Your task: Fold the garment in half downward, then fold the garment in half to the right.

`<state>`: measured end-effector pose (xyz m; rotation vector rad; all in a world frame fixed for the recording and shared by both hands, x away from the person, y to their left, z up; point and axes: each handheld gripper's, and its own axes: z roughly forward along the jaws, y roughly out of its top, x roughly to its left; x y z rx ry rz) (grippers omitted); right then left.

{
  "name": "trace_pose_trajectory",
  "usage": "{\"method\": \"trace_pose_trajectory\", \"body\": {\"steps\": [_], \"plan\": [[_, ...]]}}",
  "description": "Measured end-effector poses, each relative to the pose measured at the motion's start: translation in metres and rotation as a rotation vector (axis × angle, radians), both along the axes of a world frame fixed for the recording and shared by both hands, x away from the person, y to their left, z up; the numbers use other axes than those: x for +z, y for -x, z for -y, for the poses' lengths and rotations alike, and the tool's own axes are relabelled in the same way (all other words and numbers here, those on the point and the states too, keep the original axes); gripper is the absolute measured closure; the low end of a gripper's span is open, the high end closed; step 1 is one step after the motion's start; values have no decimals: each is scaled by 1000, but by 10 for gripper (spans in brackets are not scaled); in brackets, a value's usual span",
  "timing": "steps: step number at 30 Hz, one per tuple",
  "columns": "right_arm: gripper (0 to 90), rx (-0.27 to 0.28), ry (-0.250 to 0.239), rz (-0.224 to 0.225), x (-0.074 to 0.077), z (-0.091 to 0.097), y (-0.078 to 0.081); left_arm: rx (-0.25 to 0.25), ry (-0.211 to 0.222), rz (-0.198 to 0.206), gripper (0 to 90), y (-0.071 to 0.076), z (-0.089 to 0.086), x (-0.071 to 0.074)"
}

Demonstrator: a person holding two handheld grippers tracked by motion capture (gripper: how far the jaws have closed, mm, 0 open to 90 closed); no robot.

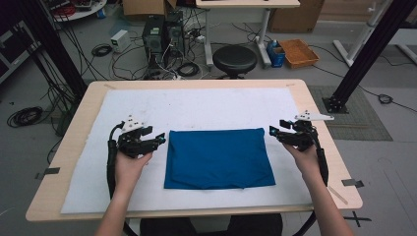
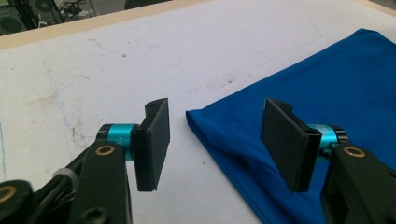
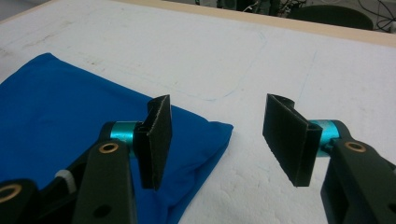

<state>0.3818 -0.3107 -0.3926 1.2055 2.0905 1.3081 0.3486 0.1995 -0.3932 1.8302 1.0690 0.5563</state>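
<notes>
- While the high view is taking in the whole tabletop (image 1: 59, 162), the blue cloth (image 1: 218, 158) is lying folded flat at the middle of the white mat (image 1: 196, 105), with the left tongs (image 1: 158, 139) just off its left edge and the right tongs (image 1: 273, 132) just off its right edge.
- Beyond the tabletop, that view is also showing a stool (image 1: 234, 59) and an orange tray (image 1: 298, 52) on the floor; what is lying in the tray I cannot tell.
- Looking along the left tongs (image 2: 215, 140), the left gripper view is showing a cloth (image 2: 322, 102) corner lying between the released jaws, untouched.
- Looking along the right tongs (image 3: 217, 137), the right gripper view is showing the jaws released too, holding nothing, with a cloth (image 3: 60, 107) corner beneath one jaw.
</notes>
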Motion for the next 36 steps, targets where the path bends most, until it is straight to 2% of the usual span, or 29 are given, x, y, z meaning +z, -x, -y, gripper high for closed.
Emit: {"method": "trace_pose_trajectory", "body": {"steps": [6, 9, 11, 15, 19, 21, 23, 25, 27, 28, 31, 33, 34, 36], "plan": [[421, -2, 3, 6, 0, 0, 0, -6, -28, -6, 423, -2, 2, -2], [421, -6, 1, -1, 0, 0, -1, -48, -47, -14, 443, -1, 1, -2], [422, -5, 1, -1, -1, 0, 0, -52, -45, -5, 464, 0, 0, -2], [424, 0, 1, 0, -1, 1, 0, -87, -23, 48, 458, 4, -1, -5], [422, 1, -3, 7, 0, 2, 1, -109, 33, 57, 450, 8, -1, -7], [422, 5, -6, 14, 0, 3, 2, -102, 73, 25, 450, 9, 0, -6], [422, 7, -7, 21, 1, 3, 2, -100, 85, -6, 451, 11, 2, -4], [422, 5, -12, 18, 2, 2, 3, -96, 81, -14, 450, 17, 2, -2], [421, 10, -11, 28, 3, 2, 4, -89, 99, -22, 450, 24, 2, -1], [421, 14, -3, 30, 3, 1, 4, -73, 100, -33, 444, 31, 0, -2], [422, 12, 6, 24, 1, 0, 4, -48, 90, -51, 407, 38, -3, -5], [422, 12, 9, 24, 1, 0, 4, -15, 61, -69, 386, 44, -5, -9], [422, 13, 13, 27, 0, 0, 4, -1, 58, -77, 338, 48, -6, -12], [422, 15, 16, 27, 0, -1, 4, 17, 65, -98, 320, 54, -6, -17]]}}
